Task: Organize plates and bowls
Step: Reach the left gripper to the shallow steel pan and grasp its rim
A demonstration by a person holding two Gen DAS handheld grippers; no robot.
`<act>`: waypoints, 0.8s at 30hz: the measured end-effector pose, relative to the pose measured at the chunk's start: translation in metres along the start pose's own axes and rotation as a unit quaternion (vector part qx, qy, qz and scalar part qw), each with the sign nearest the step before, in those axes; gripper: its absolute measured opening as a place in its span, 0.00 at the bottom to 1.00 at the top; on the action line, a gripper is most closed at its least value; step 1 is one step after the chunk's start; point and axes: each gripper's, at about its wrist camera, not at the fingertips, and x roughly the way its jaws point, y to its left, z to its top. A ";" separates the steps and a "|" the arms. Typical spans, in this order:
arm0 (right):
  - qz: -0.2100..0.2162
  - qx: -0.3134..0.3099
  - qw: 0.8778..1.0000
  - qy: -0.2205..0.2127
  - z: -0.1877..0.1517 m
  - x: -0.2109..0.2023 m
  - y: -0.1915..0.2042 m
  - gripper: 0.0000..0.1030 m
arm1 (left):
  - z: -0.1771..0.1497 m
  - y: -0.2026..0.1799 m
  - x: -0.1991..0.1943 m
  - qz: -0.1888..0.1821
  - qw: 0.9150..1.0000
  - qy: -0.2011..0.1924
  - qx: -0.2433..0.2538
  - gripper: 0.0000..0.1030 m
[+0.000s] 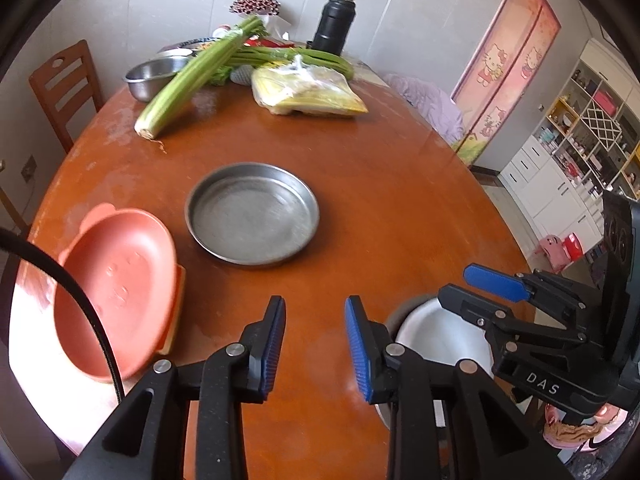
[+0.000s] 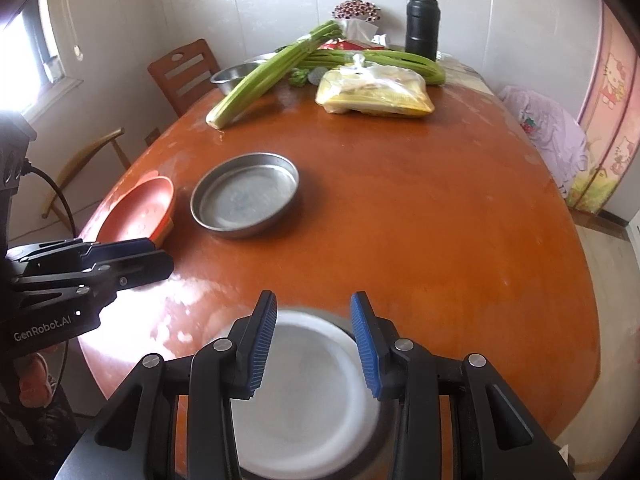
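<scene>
A round steel plate [image 1: 252, 216] [image 2: 246, 200] lies mid-table. Left of it a pink bear-shaped plate [image 1: 120, 292] [image 2: 140, 208] rests on an orange one [image 1: 178, 312]. My left gripper [image 1: 316, 344] [image 2: 162, 256] stands open over bare table, just right of the pink plate, with nothing between its pads. A white bowl [image 1: 440, 340] [image 2: 304, 392] sits near the front edge, a grey metal rim [image 2: 385, 428] showing under it. Above it hangs my right gripper [image 2: 314, 344] [image 1: 454, 284]. Its pads are apart and press on nothing. The bowl looks blurred beneath them.
At the far end of the brown table [image 1: 400, 200] lie celery stalks [image 1: 188, 80], a steel bowl [image 1: 154, 74], a yellow plastic bag [image 1: 308, 92] and a black flask [image 1: 334, 20]. A wooden chair [image 1: 66, 88] stands at the far left. A black cable [image 1: 80, 300] crosses the pink plate.
</scene>
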 end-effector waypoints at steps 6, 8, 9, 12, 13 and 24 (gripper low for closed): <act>0.008 -0.004 1.000 -0.001 0.023 0.011 0.010 0.39 | 0.021 0.019 -0.003 0.018 1.000 -0.007 0.001 0.34; 0.010 -0.004 1.000 -0.002 0.033 0.014 0.013 0.40 | 0.030 0.026 -0.003 0.022 1.000 -0.007 0.000 0.34; 0.011 -0.003 1.000 -0.002 0.037 0.016 0.014 0.40 | 0.033 0.030 -0.003 0.023 1.000 -0.007 0.000 0.34; 0.015 -0.006 1.000 -0.003 0.052 0.020 0.017 0.40 | 0.049 0.041 -0.003 0.031 0.999 -0.009 0.000 0.34; 0.015 -0.007 1.000 -0.003 0.057 0.021 0.018 0.40 | 0.055 0.046 -0.003 0.035 0.999 -0.008 -0.003 0.35; 0.020 0.016 0.999 0.023 0.106 0.062 0.015 0.40 | 0.102 0.077 0.036 0.045 0.998 0.025 -0.018 0.37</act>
